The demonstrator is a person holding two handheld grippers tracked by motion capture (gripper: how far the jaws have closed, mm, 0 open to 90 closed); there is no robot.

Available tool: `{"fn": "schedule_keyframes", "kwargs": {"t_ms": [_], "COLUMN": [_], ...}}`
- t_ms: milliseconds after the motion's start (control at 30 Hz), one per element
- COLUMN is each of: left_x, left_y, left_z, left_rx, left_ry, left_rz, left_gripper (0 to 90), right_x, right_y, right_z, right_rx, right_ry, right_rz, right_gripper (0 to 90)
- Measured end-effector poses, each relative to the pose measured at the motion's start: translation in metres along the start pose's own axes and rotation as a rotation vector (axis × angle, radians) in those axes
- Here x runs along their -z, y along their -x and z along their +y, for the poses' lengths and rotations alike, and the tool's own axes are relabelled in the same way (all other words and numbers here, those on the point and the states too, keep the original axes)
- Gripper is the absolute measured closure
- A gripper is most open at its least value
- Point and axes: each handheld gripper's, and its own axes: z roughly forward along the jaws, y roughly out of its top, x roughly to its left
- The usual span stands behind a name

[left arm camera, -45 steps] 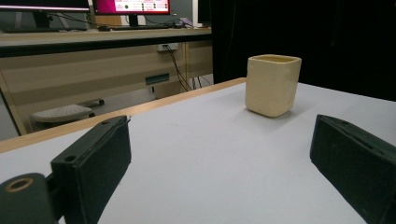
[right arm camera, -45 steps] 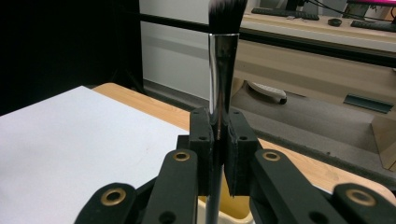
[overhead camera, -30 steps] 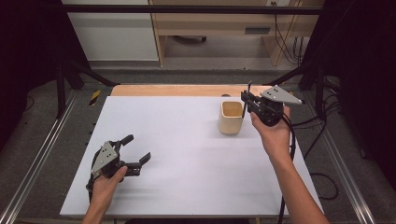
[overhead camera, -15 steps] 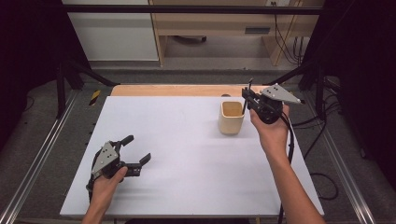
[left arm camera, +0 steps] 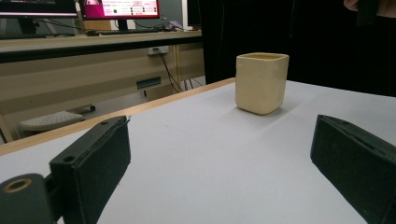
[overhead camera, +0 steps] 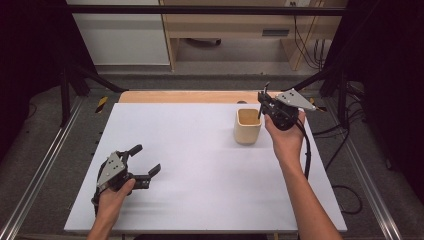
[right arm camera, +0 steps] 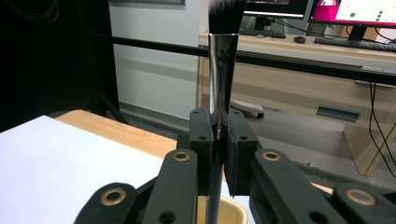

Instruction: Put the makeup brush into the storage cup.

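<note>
A cream square cup [overhead camera: 248,126] stands on the white table [overhead camera: 200,165] at the right rear; it is also in the left gripper view [left arm camera: 260,81]. My right gripper [overhead camera: 262,102] hovers just right of and above the cup, shut on a makeup brush [right arm camera: 223,56]. The brush stands upright with its dark bristles at the top and its silver ferrule below them. Its handle runs down between the jaws toward the cup's rim [right arm camera: 233,213]. My left gripper [overhead camera: 146,158] rests on the table at the front left, open with nothing between its fingers [left arm camera: 93,158].
A wooden strip [overhead camera: 180,96] edges the table's far side. Metal rails [overhead camera: 40,170] run along both sides. Beyond the table stand a desk with monitors [right arm camera: 345,14] and cables [overhead camera: 305,45]. Wide bare table lies between the two grippers.
The right gripper has edged slightly left toward the cup with the brush still in it. The left gripper has stayed put.
</note>
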Motion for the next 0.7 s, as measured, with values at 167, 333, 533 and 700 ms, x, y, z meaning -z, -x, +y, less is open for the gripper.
{"fn": "schedule_keyframes", "kwargs": {"t_ms": [167, 333, 533, 700], "left_x": [0.0, 0.0, 0.0, 0.0], "left_y": [0.001, 0.001, 0.001, 0.001], "left_z": [0.0, 0.0, 0.0, 0.0], "left_rx": [-0.001, -0.007, -0.011, -0.009], "left_ry": [0.001, -0.002, 0.0, 0.01], "left_rz": [-0.002, -0.005, -0.012, -0.008], "left_gripper": [4.8, 4.8, 4.7, 4.6], "right_x": [-0.003, -0.007, -0.012, -0.016], "right_y": [0.001, 0.0, -0.001, -0.002], "right_z": [-0.001, -0.003, -0.006, -0.008], "right_rx": [-0.015, -0.024, -0.031, -0.022], "right_ry": [0.014, 0.024, 0.033, 0.032], "right_rz": [-0.005, -0.015, -0.007, -0.013], "right_gripper": [83.4, 83.5, 83.4, 83.4]}}
